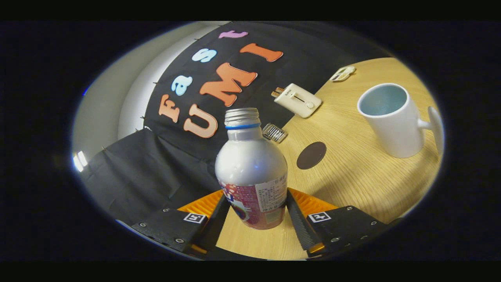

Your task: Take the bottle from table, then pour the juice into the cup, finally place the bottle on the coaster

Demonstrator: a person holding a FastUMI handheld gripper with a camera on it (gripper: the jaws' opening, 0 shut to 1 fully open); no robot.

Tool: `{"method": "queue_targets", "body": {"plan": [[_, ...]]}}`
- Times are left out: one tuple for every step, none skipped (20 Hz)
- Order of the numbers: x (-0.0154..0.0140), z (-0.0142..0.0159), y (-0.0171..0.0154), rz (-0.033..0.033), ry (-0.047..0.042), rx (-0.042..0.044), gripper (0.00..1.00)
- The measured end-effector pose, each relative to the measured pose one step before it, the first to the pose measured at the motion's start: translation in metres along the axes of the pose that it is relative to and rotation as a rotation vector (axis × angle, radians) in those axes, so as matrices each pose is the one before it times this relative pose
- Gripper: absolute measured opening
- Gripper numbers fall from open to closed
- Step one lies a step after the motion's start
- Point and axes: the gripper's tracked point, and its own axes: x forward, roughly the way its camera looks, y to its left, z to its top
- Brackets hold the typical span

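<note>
Fingers [254,225] pinch the silver aluminium juice bottle [250,168] low on its printed label, one black pad on each side, above the pale wooden table [352,188].

With the cap off, the bottle's long axis runs straight ahead from the grip, its threaded neck pointing away. Its base looks lifted off the wood. Well off to the right stands the white ceramic cup [391,121], mouth open; between them lies the dark round coaster [311,155].
</note>
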Motion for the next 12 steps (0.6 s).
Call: {"method": "queue_targets", "body": {"plan": [[-0.00107, 0.00350, -0.00076, 0.00139, -0.00434, 0.01842, 0.80], [0.00041, 0.00423, -0.00122, 0.00002, -0.00523, 0.01696, 0.80], [-0.00645, 0.00199, -0.00149, 0.00243, -0.00318, 0.01892, 0.80], [-0.00120, 0.00258, -0.00070, 0.00302, -0.00261, 0.01885, 0.80], [-0.00329, 0.00361, 0.00008, 0.00154, -0.00643, 0.01981, 0.80], [-0.00075, 0.00268, -0.00095, 0.00118, -0.00444, 0.01874, 0.80], [-0.00039, 0.00262, -0.00162, -0.00098, -0.00237, 0.02270, 0.80], [0.00210, 0.00338, 0.00017, 0.00293, -0.00024, 0.02310, 0.80], [0.00135, 0.00176, 0.00069, 0.00425, 0.00018, 0.02345, 0.80], [0.00063, 0.00264, -0.00023, 0.00586, -0.00165, 0.02255, 0.80], [-0.00077, 0.00269, 0.00116, 0.00374, 0.00094, 0.02214, 0.80], [-0.00064, 0.00157, -0.00069, 0.00519, -0.00051, 0.02536, 0.80]]}}
